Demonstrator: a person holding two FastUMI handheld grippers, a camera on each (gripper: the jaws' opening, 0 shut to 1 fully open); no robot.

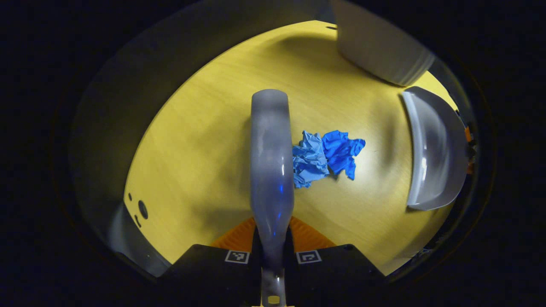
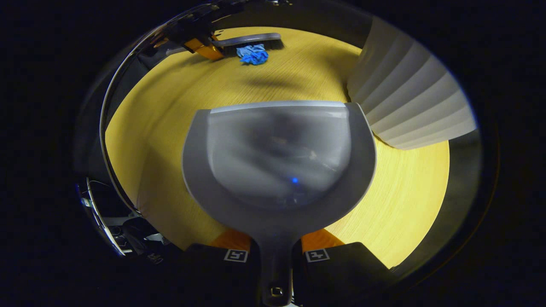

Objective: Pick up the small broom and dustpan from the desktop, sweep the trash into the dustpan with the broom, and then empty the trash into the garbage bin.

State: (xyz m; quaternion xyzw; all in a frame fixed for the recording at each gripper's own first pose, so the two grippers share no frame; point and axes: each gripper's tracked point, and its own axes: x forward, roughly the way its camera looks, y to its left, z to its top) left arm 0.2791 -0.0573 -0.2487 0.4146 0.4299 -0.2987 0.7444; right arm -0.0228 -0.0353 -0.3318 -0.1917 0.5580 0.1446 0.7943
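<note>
Both tools are clamped, broom [image 1: 271, 170] in the left gripper [image 1: 273, 249] beside the blue trash [image 1: 326, 157], dustpan [image 2: 279, 162] in the right gripper [image 2: 276, 255]; sweeping's underway, needing the pan's lip brought closer.

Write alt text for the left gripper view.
The left tool grips a grey broom by its handle, above a yellow desktop. Crumpled blue paper lies beside the broom, with the grey dustpan beyond it.
</note>
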